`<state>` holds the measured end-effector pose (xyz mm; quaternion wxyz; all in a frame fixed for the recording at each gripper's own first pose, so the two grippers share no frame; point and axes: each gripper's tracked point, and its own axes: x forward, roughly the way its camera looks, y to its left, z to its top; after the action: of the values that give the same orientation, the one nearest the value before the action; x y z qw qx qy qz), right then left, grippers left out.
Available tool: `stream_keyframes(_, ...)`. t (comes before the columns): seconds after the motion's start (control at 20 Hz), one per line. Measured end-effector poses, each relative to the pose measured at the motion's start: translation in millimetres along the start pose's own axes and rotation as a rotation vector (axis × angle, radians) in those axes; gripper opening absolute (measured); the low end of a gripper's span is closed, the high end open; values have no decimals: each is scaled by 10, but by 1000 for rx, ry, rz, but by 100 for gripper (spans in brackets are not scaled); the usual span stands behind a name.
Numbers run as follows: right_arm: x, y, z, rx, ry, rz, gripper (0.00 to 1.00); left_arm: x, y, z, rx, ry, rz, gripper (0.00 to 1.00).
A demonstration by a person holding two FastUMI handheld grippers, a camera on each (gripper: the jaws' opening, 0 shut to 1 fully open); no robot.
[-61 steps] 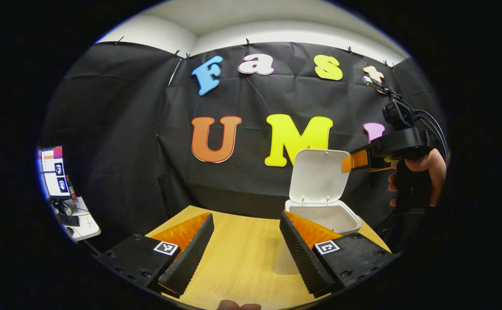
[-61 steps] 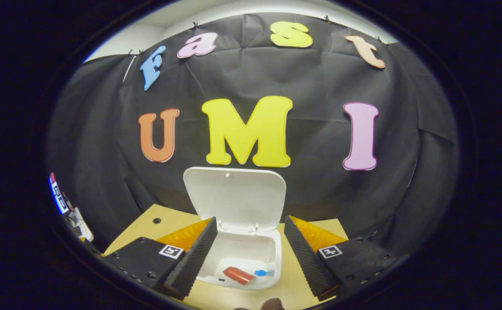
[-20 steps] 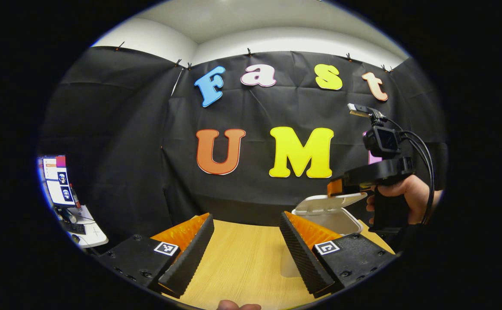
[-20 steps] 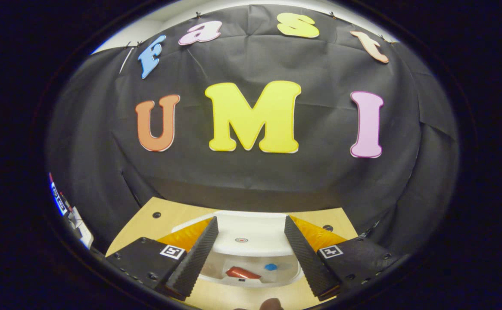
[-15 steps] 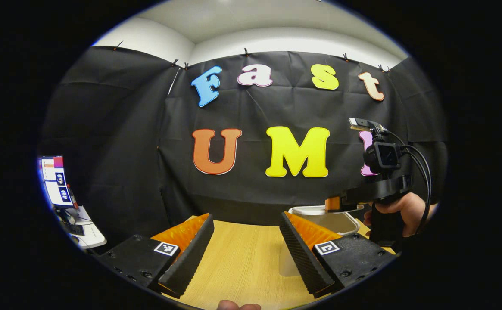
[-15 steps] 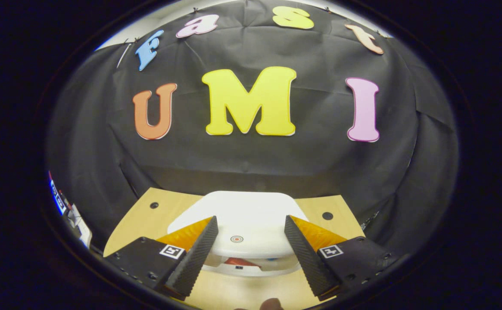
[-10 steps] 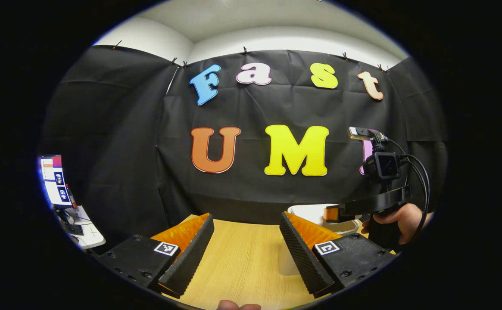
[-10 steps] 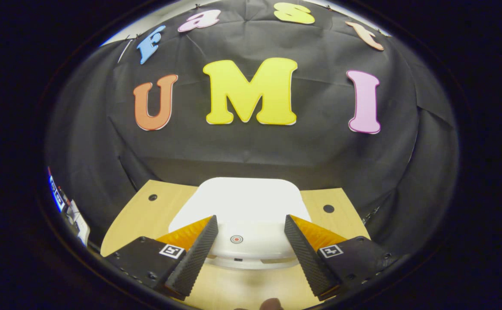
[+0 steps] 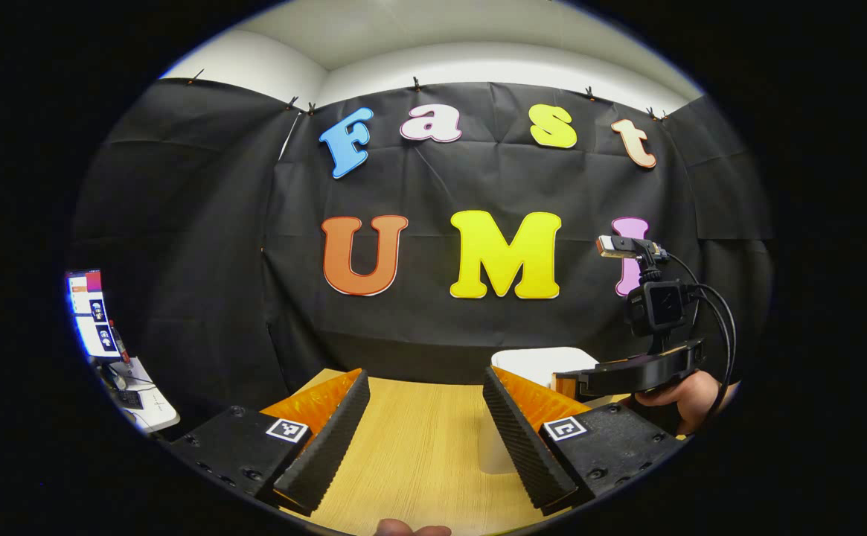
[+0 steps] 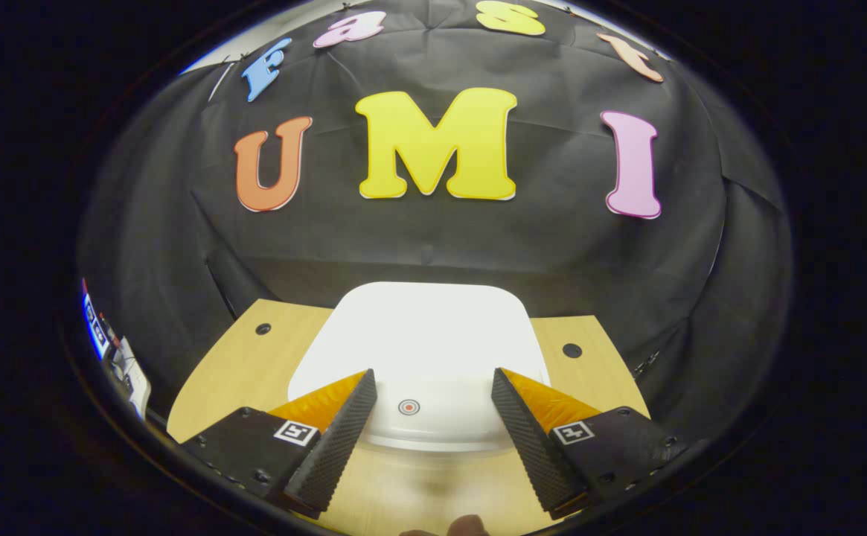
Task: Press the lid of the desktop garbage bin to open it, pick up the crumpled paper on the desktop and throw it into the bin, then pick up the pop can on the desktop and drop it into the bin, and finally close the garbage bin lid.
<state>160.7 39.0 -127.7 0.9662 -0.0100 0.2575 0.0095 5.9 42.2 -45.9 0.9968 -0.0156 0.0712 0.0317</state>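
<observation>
So the bin (image 10: 422, 350) sits on the wooden worktop (image 10: 232, 365) near the back edge, right up by the black cloth wall; its white lid (image 10: 426, 335) is down flat over the body, no gap I can make out along the front edge; there's a small round target mark (image 10: 408, 406) near the front of the lid.

In the right gripper view the right tool (image 10: 433, 409) is spread open with nothing between the fingers; it hangs over the front part of the lid, the mark sitting in the gap between the two tips; whether the fingers actually touch the lid I can't tell from here.

In the left gripper view the left tool (image 9: 426, 413) is open too, holding nothing, hovering over bare worktop (image 9: 418, 447) to the left of the bin; the bin (image 9: 533, 365) peeks out behind its right-hand finger. Farther off you can see the right tool lying level on top of the bin, with a hand (image 9: 682, 394) wrapped round its grip and cables looping off the camera on top.

Off at the far left there's a monitor (image 9: 91, 313) on a side desk (image 9: 139, 394); the paper and the can I can't see from outside the closed bin.
</observation>
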Motion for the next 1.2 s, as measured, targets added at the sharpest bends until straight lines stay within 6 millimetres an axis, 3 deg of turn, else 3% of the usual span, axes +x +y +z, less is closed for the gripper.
stream_keyframes(0.3, 27, 1, -163, -32, -24, 10, 100, -2, -148, 18, -24, -4, -44, 98)
stream_keyframes(0.65, -81, -3, 20, -45, -173, 4, 97, -11, -198, 196, -12, -38, -78, 98)
stream_keyframes(0.75, -278, -35, 133, -48, -229, 14, 96, 14, -192, 276, -11, -51, -77, 98)
stream_keyframes(1.0, -793, -586, 285, 6, -337, -47, 98, 119, -220, 498, 9, -93, -77, 98)
stream_keyframes(1.2, -1311, -1041, 428, -2, -425, -121, 97, 196, -405, 537, -20, -84, -108, 98)
